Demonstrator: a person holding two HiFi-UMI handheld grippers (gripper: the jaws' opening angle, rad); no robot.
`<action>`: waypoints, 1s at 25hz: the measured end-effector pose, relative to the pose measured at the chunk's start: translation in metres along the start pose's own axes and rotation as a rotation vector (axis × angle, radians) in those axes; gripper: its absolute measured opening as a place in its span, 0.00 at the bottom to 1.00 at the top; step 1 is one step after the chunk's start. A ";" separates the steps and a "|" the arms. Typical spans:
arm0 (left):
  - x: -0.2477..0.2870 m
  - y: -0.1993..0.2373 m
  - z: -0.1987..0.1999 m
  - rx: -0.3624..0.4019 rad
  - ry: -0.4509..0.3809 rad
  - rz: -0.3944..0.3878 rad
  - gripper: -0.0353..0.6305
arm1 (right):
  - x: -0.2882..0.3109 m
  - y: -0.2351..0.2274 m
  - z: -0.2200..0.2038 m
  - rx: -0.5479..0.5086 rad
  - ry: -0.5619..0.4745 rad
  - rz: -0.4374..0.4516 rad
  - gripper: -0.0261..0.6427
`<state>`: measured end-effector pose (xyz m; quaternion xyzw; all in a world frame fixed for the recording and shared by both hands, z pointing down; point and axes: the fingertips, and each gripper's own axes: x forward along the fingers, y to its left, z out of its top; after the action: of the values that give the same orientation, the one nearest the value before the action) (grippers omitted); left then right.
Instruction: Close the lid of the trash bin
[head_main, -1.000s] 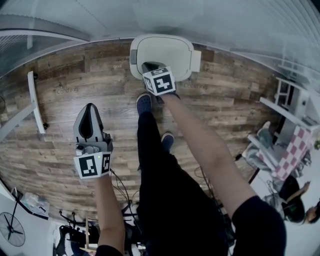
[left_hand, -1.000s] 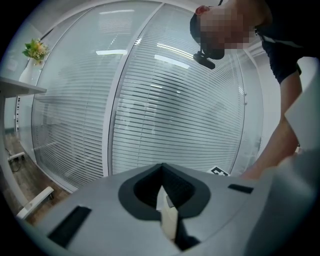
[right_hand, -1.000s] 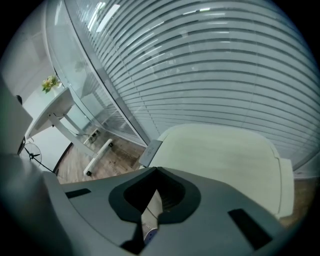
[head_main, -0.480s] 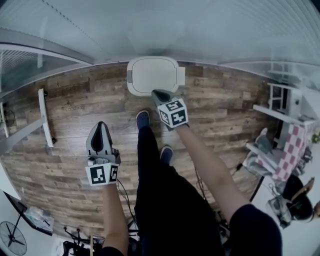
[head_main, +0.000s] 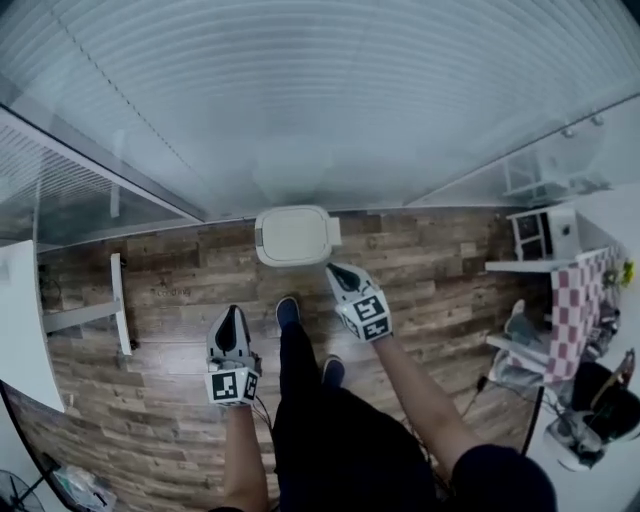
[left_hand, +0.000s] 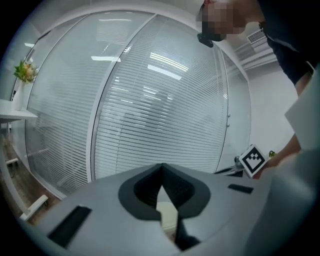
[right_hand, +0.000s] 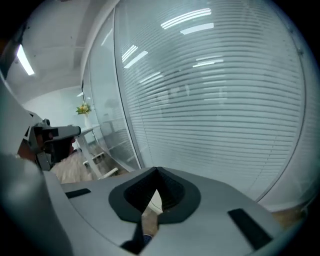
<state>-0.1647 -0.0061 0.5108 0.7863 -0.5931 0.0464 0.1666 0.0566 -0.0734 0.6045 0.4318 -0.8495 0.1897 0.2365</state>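
Left tool out level over the wooden floor, jaws pressed together, empty. Ahead at centre, trash bin with lid down against the glass wall, bare boards either side; right tool angled toward its near right corner, jaws likewise together on nothing. Bin seen whole only from the head view, mostly slatted glass from both gripper views.

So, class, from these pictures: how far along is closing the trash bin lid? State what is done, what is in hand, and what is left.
Done: the trash bin lid lies flat and shut, beside the glass wall. In hand: nothing. The left gripper and right gripper both have their jaws together with nothing between them. Left: nothing visible, so the job looks finished.
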 end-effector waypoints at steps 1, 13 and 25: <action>-0.004 -0.005 0.007 0.006 -0.004 0.000 0.06 | -0.013 -0.001 0.010 0.009 -0.020 -0.004 0.04; -0.067 -0.037 0.067 0.065 -0.061 0.031 0.06 | -0.148 -0.007 0.070 0.039 -0.224 -0.070 0.04; -0.119 -0.092 0.114 0.181 -0.137 -0.017 0.06 | -0.252 -0.022 0.089 0.088 -0.423 -0.159 0.04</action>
<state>-0.1263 0.0896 0.3527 0.8044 -0.5899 0.0446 0.0541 0.1838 0.0301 0.3919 0.5377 -0.8342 0.1125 0.0483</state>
